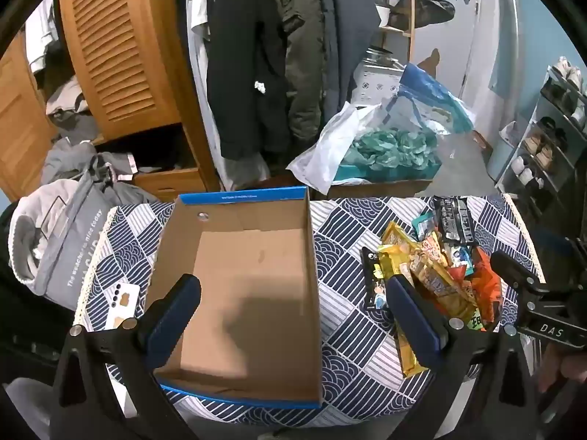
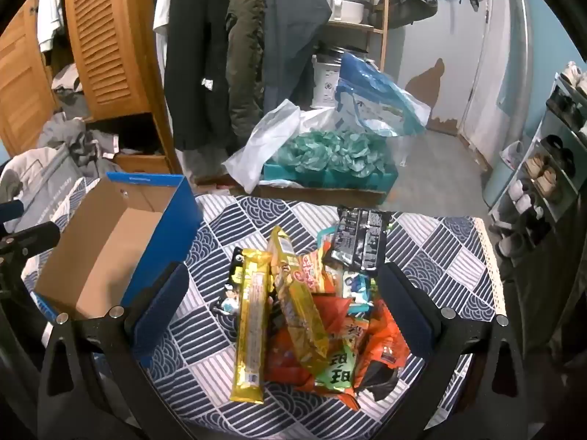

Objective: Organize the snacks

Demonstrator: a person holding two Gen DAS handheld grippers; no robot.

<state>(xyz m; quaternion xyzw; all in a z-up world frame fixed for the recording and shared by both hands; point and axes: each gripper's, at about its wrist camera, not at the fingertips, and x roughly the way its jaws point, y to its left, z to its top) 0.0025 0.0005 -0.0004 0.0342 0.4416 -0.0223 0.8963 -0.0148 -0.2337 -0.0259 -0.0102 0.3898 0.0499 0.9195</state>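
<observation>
An empty cardboard box [image 1: 253, 278] with a blue rim sits on the patterned tablecloth; its blue side [image 2: 172, 227] shows at the left of the right wrist view. My left gripper [image 1: 293, 289] hovers open above the box, with nothing between its fingers. A heap of snack packets [image 2: 315, 311] lies to the right of the box: a long yellow packet [image 2: 251, 333], orange and red bags, a green one, and a black packet [image 2: 357, 238] at the far end. My right gripper [image 2: 284, 286] hangs open over this heap, apart from it. The same heap [image 1: 433, 271] shows right of the left gripper's fingers.
A phone [image 1: 123, 304] lies on the cloth left of the box. A grey bag [image 1: 55, 242] sits at the table's left edge. Beyond the table are hanging coats [image 1: 256, 62], a wooden wardrobe [image 1: 113, 47], a teal box with tissue paper [image 2: 330, 161] and a shoe rack [image 2: 550, 168].
</observation>
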